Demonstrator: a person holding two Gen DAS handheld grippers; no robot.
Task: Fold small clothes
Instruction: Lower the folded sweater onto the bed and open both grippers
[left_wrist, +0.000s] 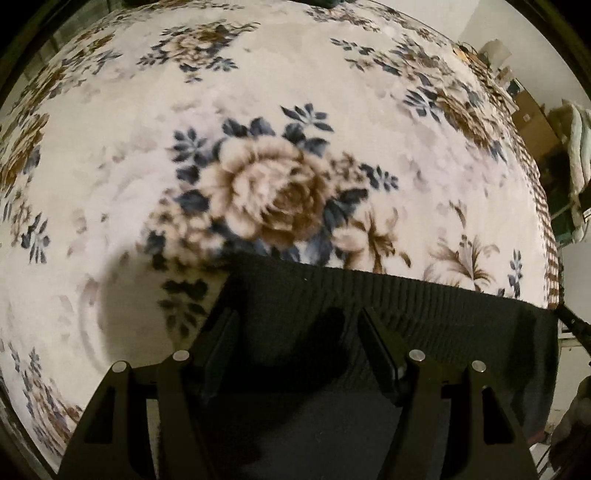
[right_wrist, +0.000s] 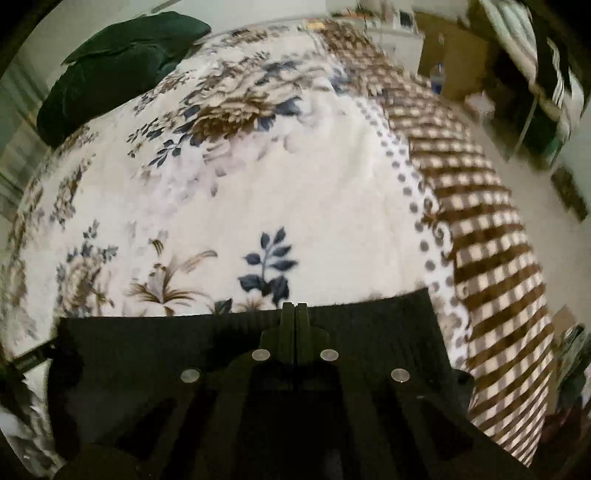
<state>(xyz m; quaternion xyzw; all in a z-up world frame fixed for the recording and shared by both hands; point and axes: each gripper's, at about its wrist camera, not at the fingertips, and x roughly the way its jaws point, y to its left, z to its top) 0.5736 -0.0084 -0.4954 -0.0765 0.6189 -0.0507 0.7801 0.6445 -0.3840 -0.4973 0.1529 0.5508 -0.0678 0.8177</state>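
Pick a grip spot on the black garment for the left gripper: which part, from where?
Probably its far straight edge, from above. The black garment lies flat on the floral blanket, so only an edge offers a pinchable lip. The left gripper is open over it, pointing steeply down.

Both point steeply downward here. The left gripper has its two fingers spread well apart with nothing pinched between the pads. The right gripper is fully closed, fingertips pressed flat together.
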